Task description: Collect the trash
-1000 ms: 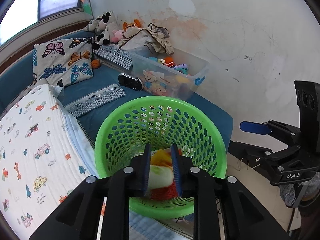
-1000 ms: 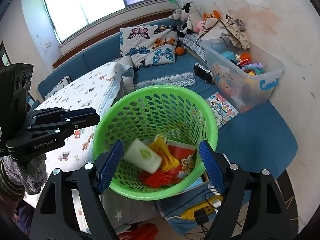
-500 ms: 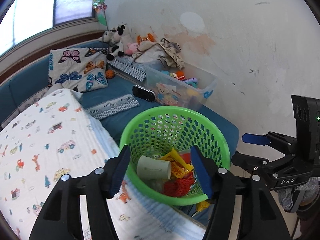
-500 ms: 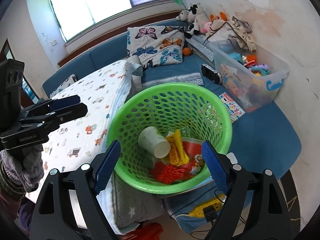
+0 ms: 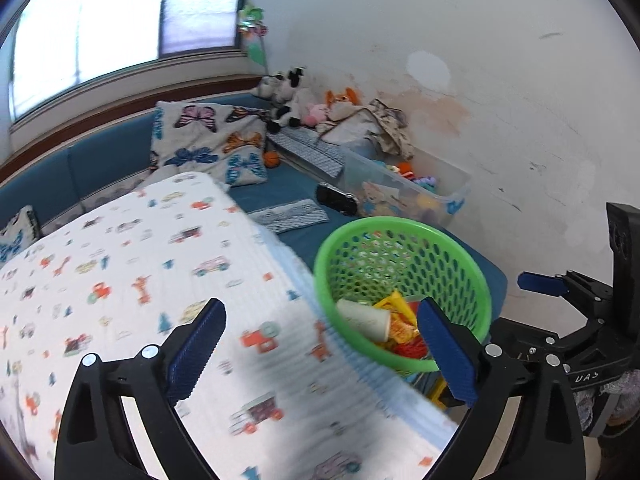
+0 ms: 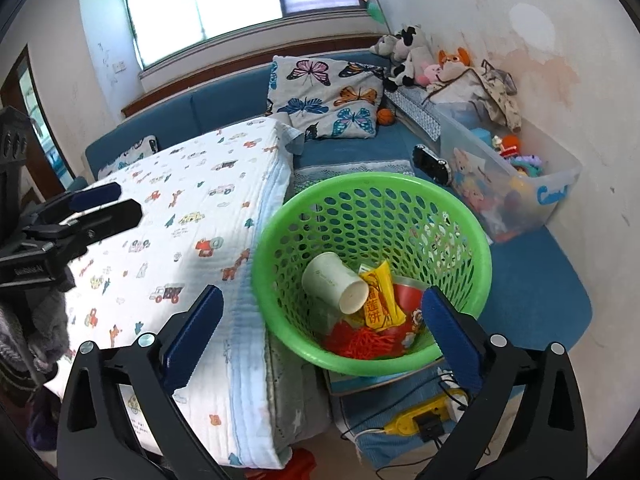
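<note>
A green perforated basket stands beside the bed. In it lie a white paper cup on its side, a yellow snack wrapper and red trash. My left gripper is open and empty, above the bed's edge, left of the basket. My right gripper is open and empty, above the basket's near rim. Each gripper shows in the other's view: the right one, the left one.
A bed with a white cartoon-print quilt lies left of the basket. A blue sofa holds a butterfly pillow, plush toys and a clear bin of toys. A yellow power strip with cables lies on the floor.
My left gripper has opened and dropped the white cup into the basket, then drawn back and swung left over the bed. My right gripper has pulled back a little, still open.
</note>
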Action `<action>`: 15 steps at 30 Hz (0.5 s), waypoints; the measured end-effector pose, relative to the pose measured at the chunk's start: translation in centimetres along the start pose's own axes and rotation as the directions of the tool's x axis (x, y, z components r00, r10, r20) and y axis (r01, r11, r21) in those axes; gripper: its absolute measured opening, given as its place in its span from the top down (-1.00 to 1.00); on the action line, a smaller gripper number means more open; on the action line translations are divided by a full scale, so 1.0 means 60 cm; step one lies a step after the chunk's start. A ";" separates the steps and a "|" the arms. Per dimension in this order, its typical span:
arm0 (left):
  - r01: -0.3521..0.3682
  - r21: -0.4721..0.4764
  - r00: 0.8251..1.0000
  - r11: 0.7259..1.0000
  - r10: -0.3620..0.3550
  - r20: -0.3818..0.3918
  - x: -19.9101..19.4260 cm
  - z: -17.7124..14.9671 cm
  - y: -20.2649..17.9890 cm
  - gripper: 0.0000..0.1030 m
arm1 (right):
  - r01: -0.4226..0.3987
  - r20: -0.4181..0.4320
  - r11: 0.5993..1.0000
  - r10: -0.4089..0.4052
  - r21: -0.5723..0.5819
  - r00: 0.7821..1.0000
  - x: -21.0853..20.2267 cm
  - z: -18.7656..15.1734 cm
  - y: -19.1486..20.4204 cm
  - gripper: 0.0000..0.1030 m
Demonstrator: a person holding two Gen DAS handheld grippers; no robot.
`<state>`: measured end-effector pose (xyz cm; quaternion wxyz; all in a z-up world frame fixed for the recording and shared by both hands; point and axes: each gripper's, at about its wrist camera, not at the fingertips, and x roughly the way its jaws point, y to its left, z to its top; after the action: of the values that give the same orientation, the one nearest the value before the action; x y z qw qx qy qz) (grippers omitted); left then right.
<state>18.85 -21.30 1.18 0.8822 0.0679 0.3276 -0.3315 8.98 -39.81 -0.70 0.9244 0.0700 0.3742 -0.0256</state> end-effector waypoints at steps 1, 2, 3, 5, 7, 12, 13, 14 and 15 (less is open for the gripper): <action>-0.010 -0.005 1.000 1.000 0.010 0.004 -0.006 -0.003 0.007 -0.83 | -0.001 0.001 1.000 0.001 -0.006 1.000 0.000 -0.001 0.007 -0.91; -0.026 -0.009 1.000 1.000 0.026 0.010 -0.014 -0.008 0.015 -0.84 | -0.002 0.003 1.000 0.002 -0.010 1.000 -0.001 -0.003 0.016 -0.91; -0.037 -0.014 0.999 0.999 0.037 0.013 -0.021 -0.013 0.021 -0.84 | -0.003 0.005 1.000 0.003 -0.014 1.000 -0.002 -0.004 0.023 -0.91; -0.055 -0.026 0.998 0.998 0.055 0.015 -0.032 -0.021 0.033 -0.85 | -0.004 0.010 1.000 0.005 -0.025 1.000 -0.005 -0.007 0.040 -0.91; -0.071 -0.041 0.997 0.997 0.072 0.020 -0.047 -0.033 0.046 -0.86 | -0.012 0.009 0.999 0.013 -0.038 1.000 -0.008 -0.012 0.058 -0.91; -0.118 -0.082 0.992 0.990 0.121 0.042 -0.086 -0.062 0.082 -0.86 | 0.003 0.008 0.996 -0.002 -0.089 1.000 -0.011 -0.021 0.101 -0.91; -0.126 -0.088 0.990 0.988 0.131 0.045 -0.093 -0.068 0.088 -0.86 | 0.006 0.009 0.994 -0.005 -0.105 1.000 -0.011 -0.025 0.112 -0.91; -0.140 -0.094 0.988 0.986 0.145 0.051 -0.103 -0.075 0.095 -0.86 | 0.005 0.009 0.993 -0.004 -0.117 1.000 -0.010 -0.027 0.121 -0.91; -0.148 -0.098 0.987 0.984 0.154 0.053 -0.110 -0.080 0.100 -0.86 | 0.005 0.010 0.992 -0.004 -0.126 1.000 -0.010 -0.029 0.130 -0.91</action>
<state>16.31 -11.50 0.96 0.9164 0.0410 0.3098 -0.2500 8.11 -31.86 -0.66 0.9287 0.0106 0.3707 -0.0043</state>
